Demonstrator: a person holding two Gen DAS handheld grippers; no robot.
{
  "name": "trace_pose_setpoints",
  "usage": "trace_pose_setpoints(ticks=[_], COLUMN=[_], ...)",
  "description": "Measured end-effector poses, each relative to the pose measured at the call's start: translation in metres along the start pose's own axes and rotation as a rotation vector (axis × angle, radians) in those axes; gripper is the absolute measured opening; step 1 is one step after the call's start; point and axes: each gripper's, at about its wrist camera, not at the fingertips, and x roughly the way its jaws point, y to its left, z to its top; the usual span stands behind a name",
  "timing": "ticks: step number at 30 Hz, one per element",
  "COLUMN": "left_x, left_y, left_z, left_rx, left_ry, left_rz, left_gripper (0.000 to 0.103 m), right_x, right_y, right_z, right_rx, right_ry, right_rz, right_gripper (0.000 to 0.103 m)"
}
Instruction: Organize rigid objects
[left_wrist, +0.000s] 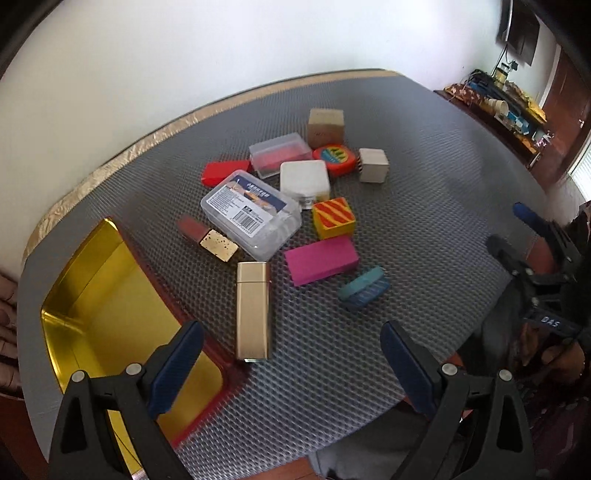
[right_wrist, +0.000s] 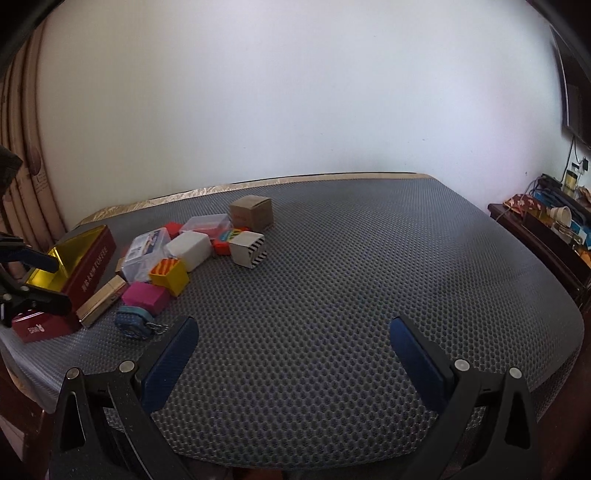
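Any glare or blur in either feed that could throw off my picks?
Left wrist view: the gold tin interior throws bright reflections, and fisheye bends the table edge. Right wrist view: the white wall is washed out, and the object pile sits soft and small at left.

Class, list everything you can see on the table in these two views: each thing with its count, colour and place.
Tin: 1, red outside, gold inside, empty, left edge.
Metal cases: 2, gold, beside tin.
Clear plastic boxes: 2, pile centre.
White box: 1, centre.
Cardboard box: 1, brown, far end.
Striped cube: 1, yellow-red.
Pink block: 1, near side.
Tape measures: blue near, red far.
Red block: 1.
White cube: 1.
Mat: grey.
Left gripper: open.
Right gripper: open.
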Motion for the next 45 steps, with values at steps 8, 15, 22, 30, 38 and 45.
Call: trace_pose_setpoints(ticks=[8,15,22,30,38,45], left_x=[0.024,0.041,0.055,0.065,0.064,0.075], left_y=[0.006,0.011,0.024,0.041,0.053,0.061], left_z=[0.010,0.015,0.019,0.027,0.044,0.061], left_rx=[0.035,0.013,-0.011,-0.013,-0.022,-0.001], left_ry=[0.080,0.123,0.142,0.149,0.181,0.279], left_rz=[-0.001,-0.031,-0.037,-0.049,-0.044,-0.059], left_gripper=[0.099,0.088,0.085,0.076,0.071,0.071], right_x=[0.013,0.018,0.022,0.025,0.028,0.031], right_y=[-0.010,-0.013,-0.015,-0.015,-0.015,-0.016], right_z=[-0.003,-0.004,-0.005,-0.006,-0.006,-0.006], right_rx=[0.034,0.047,0.062,0.065,0.069,0.077], right_ry=[0.040,0.053,0.071,0.085,0.097,0.112], right_rz=[0.005,0.017,0.025,0.035,0.040,0.047], right_gripper=[0.103,0.103,0.103,0.103,0.103,0.103])
